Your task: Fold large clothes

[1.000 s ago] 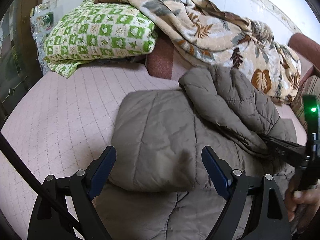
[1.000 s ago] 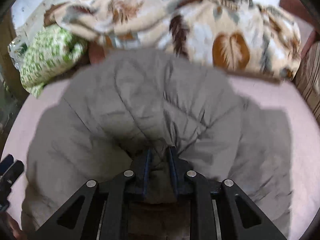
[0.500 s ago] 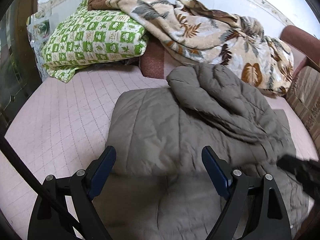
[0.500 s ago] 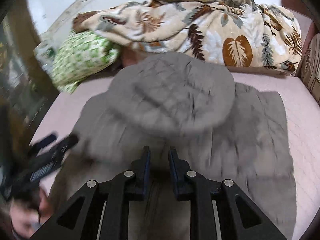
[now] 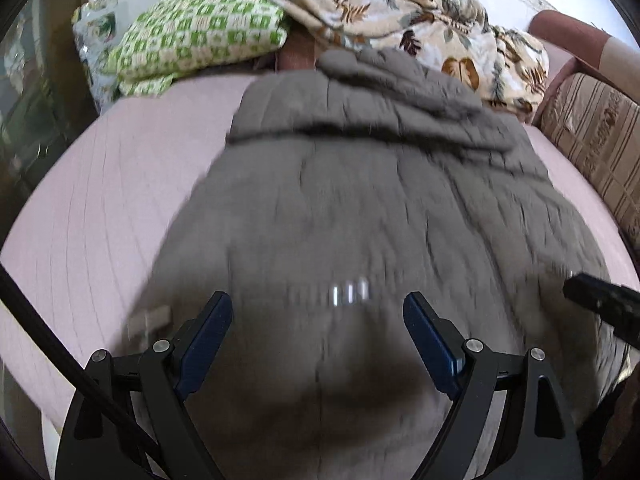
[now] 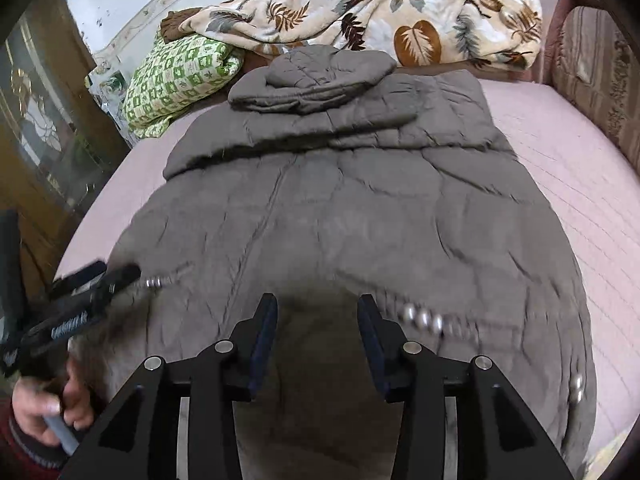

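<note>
A grey-brown quilted hooded jacket (image 6: 352, 208) lies spread on the pink quilted bed cover (image 6: 560, 168), hood toward the leaf-print blanket (image 6: 400, 16). The right gripper (image 6: 317, 320) angles down over its near hem, jaws opening, nothing pinched. The left gripper (image 5: 318, 320) hovers likewise, jaws wide and empty.
</note>
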Tool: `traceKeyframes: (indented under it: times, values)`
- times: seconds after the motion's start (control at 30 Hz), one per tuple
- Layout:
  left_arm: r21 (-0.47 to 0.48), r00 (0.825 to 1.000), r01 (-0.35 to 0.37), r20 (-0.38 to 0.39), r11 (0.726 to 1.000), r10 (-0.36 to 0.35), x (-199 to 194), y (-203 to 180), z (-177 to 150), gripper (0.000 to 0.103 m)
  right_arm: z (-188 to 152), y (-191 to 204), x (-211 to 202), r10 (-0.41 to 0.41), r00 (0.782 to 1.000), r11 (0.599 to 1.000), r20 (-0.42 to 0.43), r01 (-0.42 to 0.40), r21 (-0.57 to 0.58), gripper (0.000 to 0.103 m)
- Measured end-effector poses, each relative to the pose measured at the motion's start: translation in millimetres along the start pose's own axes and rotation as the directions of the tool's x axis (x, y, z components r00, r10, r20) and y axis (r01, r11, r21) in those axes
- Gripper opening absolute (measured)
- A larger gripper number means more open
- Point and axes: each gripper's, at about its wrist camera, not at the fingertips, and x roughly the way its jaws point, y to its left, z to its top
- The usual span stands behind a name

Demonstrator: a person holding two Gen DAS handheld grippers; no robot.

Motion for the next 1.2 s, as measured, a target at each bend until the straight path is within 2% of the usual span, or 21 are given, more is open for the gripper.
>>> traceKeyframes:
  times: [0.07, 0.17, 0.27, 0.33, 0.5, 0.6, 0.67, 0.73, 0.93, 1.07, 1.2]
  values:
    - [0.018, 0.999, -0.021, -0.030, 1.000, 0.021, 6, -3, -17, 0.087, -14, 1, 2, 0.004, 1.000, 1.000, -0.011, -0.004, -0.006, 0.045]
    - [0.083, 0.997, -0.073, 0.001, 0.994, 0.073, 8, -12, -27, 0.089, -32, 1, 15, -0.026, 0.999, 0.999, -0.021, 0.025, -0.026, 0.045]
    - [0.127, 0.993, -0.121, 0.022, 0.984, 0.119, 14, -17, -32, 0.096, -39, 4, 18, -0.052, 0.999, 0.996, 0.011, 0.053, -0.068, 0.047]
    - [0.127, 0.990, -0.139, 0.032, 0.982, 0.136, 17, -18, -33, 0.101, -40, 1, 18, -0.045, 0.999, 0.997, 0.016, 0.045, -0.060, 0.048]
    - [0.097, 0.991, -0.132, 0.031, 0.986, 0.130, 18, -12, -34, 0.103, -44, -4, 17, -0.010, 0.999, 0.999, 0.041, 0.012, -0.031, 0.051]
    - [0.104, 0.988, -0.151, 0.043, 0.983, 0.147, 16, -14, -35, 0.103, -45, -3, 16, 0.012, 0.999, 1.000, 0.048, -0.010, -0.028, 0.059]
    - [0.100, 0.987, -0.159, 0.053, 0.982, 0.154, 15, -15, -37, 0.103, -45, -4, 17, 0.043, 0.998, 0.999, 0.047, -0.042, -0.028, 0.073]
    - [0.095, 0.986, -0.164, 0.058, 0.982, 0.159, 15, -15, -38, 0.103, -45, -1, 18, 0.065, 0.997, 0.997, 0.045, -0.063, -0.045, 0.081]
    - [0.082, 0.984, -0.159, 0.100, 0.984, 0.150, 13, -13, -46, 0.103, -55, 20, 22, 0.006, 0.999, 0.988, 0.049, 0.001, -0.154, 0.100]
    - [0.080, 0.986, -0.148, 0.094, 0.986, 0.140, 13, -12, -45, 0.103, -61, 26, 24, -0.042, 0.997, 0.978, 0.059, 0.053, -0.200, 0.102]
    - [0.083, 0.988, -0.138, 0.087, 0.987, 0.131, 13, -11, -45, 0.103, -60, 24, 24, -0.044, 0.998, 0.981, 0.055, 0.054, -0.188, 0.102]
